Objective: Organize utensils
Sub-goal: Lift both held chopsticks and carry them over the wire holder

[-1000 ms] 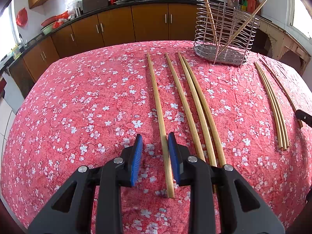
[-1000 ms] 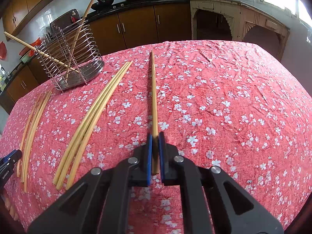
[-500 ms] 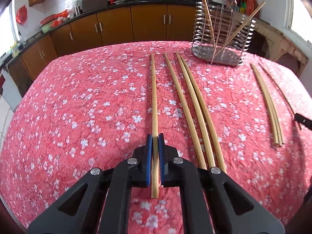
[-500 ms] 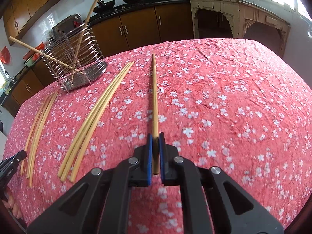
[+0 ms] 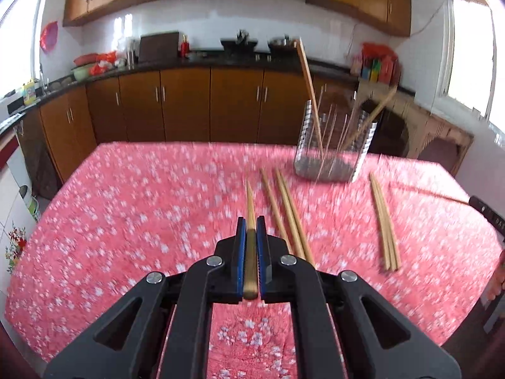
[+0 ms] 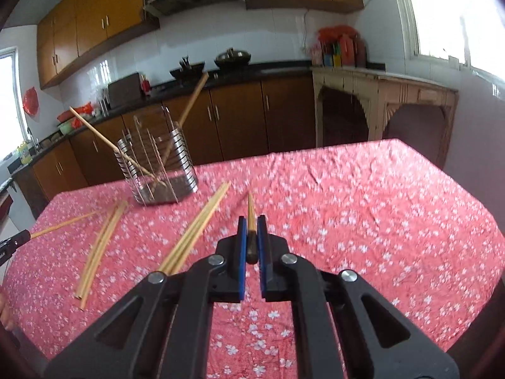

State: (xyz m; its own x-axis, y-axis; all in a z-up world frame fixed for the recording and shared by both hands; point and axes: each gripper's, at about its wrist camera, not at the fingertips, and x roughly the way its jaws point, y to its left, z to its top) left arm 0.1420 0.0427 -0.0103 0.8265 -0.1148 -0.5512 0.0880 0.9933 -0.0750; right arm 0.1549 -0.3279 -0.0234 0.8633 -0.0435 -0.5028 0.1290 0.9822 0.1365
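Note:
My left gripper (image 5: pixel 251 224) is shut on a long bamboo chopstick (image 5: pixel 251 202) and holds it above the red floral tablecloth (image 5: pixel 142 221). My right gripper (image 6: pixel 251 222) is shut on another chopstick (image 6: pixel 251 210), also lifted and pointing forward. A wire utensil holder (image 5: pixel 333 145) stands at the far side with two chopsticks leaning in it; it also shows in the right wrist view (image 6: pixel 156 170). Three loose chopsticks (image 5: pixel 287 211) lie right of my left gripper, and a bundle (image 5: pixel 383 221) lies further right.
In the right wrist view a chopstick group (image 6: pixel 195 230) and a bundle (image 6: pixel 101 246) lie left of my gripper. Brown kitchen cabinets (image 5: pixel 186 104) and a counter stand behind the table. The table's far edge is close behind the holder.
My left gripper shut on a chopstick. Both grippers then lifted their chopsticks off the cloth and tilted up, so the views now show the cabinets and wall.

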